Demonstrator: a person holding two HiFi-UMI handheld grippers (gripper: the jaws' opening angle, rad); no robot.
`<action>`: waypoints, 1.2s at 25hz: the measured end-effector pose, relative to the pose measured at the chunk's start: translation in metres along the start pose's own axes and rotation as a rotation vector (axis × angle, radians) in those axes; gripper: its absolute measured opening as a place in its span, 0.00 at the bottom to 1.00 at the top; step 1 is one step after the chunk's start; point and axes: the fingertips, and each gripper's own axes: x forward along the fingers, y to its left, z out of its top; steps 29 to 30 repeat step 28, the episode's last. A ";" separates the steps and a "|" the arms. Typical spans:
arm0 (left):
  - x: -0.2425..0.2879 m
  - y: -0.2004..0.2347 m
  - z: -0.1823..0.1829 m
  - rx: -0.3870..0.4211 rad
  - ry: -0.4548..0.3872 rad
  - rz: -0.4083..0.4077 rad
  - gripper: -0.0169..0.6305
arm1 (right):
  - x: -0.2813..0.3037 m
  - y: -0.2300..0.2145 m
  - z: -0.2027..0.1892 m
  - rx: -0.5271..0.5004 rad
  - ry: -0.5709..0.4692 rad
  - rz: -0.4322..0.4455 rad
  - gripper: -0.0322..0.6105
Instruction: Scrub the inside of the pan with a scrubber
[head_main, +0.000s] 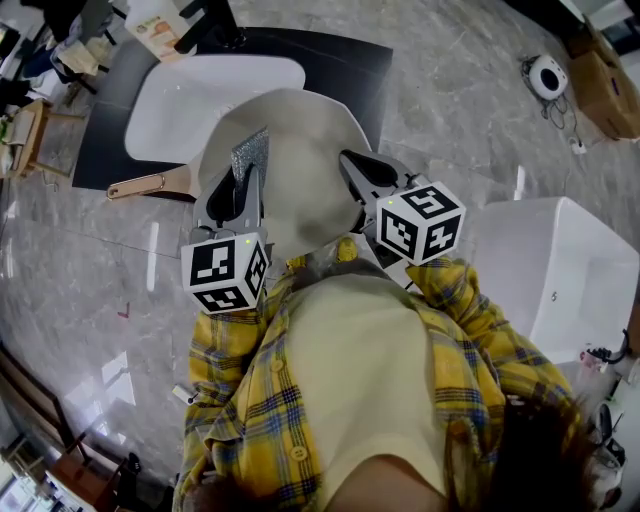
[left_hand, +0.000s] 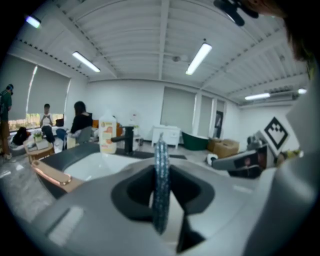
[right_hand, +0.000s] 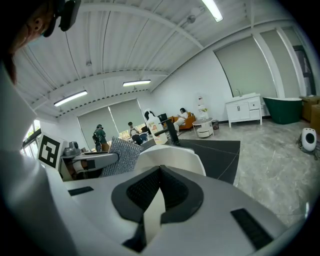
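While left gripper (left_hand: 161, 175) fingers pinch the scrubber (head_main: 250, 153) edge-on, I read right gripper (right_hand: 159, 172) fingers clamped on the pan (head_main: 300, 150) rim; pan hangs partly over the white sink (head_main: 200, 95).

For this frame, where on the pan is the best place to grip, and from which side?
The handle: long and slim, it juts from the pan to the person's left, clear of both grippers. Come from that side, jaws across its width. The right gripper pinches the thin right rim, which is probably less steady.
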 end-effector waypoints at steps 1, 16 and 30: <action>0.000 0.001 0.000 0.002 0.001 0.002 0.17 | 0.000 -0.001 0.000 -0.004 0.001 -0.004 0.07; -0.004 0.005 0.005 0.030 -0.010 0.005 0.17 | 0.000 -0.002 -0.003 -0.004 0.012 -0.015 0.07; -0.006 0.000 0.004 0.043 -0.011 -0.006 0.17 | -0.001 -0.001 -0.004 -0.009 0.012 -0.014 0.07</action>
